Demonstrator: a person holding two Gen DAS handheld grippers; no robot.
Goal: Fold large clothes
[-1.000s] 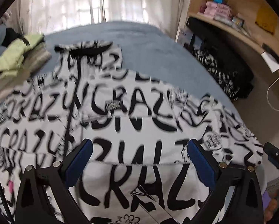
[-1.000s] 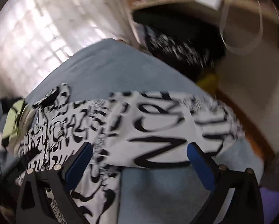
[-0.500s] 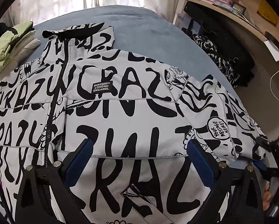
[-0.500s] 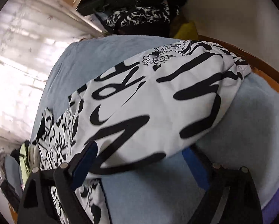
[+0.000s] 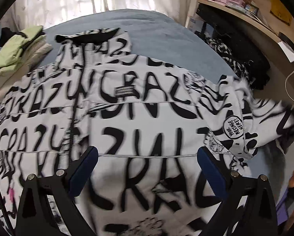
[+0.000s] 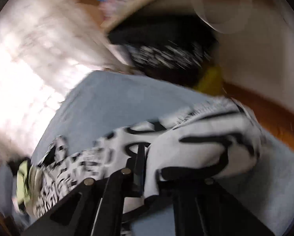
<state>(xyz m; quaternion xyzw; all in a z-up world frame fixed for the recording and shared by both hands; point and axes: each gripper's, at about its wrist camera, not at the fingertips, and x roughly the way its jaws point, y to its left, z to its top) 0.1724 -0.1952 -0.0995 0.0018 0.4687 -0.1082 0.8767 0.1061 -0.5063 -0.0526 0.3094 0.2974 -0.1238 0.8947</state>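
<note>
I find the jacket [image 5: 139, 122] spread front-up on the bed [image 5: 147, 25], its sleeve [image 6: 204, 149] at the right edge. My left gripper [image 5: 147, 163] hovers spread above the hem. My right gripper [image 6: 147, 169] is pinching the sleeve. Judged padded, soft, slippery, bulky; best held at cuff and seams.

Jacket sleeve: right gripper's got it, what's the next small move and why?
Probably carry the sleeve inward across the jacket front. The right gripper looks shut on the sleeve, already raised off the blue bedcover; the left gripper hangs open above the flat body, free to pin it.
</note>
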